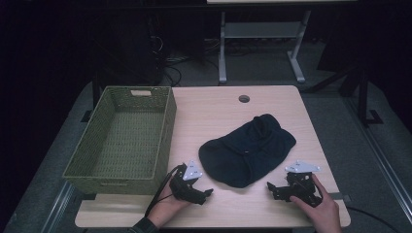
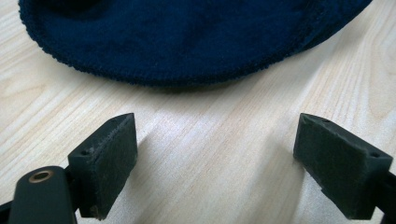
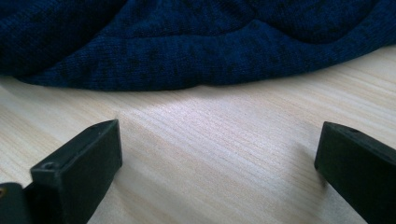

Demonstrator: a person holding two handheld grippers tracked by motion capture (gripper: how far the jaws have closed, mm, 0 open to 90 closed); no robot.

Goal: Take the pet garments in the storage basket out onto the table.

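At the near edge of the desk (image 1: 214, 213) the person's two hands each held a hand-held gripper. The left hand-held gripper (image 1: 206, 192) sat at the near left, just right of the basket's near corner, its jaws spread wide with nothing between them. The right hand-held gripper (image 1: 270, 187) sat at the near right, its jaws likewise wide apart and empty, pointing left toward the cloth.

Between the two, and slightly farther, lay the dark blue garment (image 1: 248, 148), bunched flat on the wood in the middle right of the desk. Its near rounded edge reached down almost level with the grey plates on the grippers, close to both but touched by neither.

The left gripper view showed what the high view could not: the garment's edge (image 2: 187, 42) was a fleecy hem with a stitched rim, lying just beyond the open jaws with a strip of bare wood between. The right gripper view showed a finer knit surface (image 3: 196, 46) with a curved seam, again just past the jaws and clear of them.

The high view alone took in the green woven basket (image 1: 165, 126) standing at the left of the desk, and a round cable hole (image 1: 244, 98) near the far edge.
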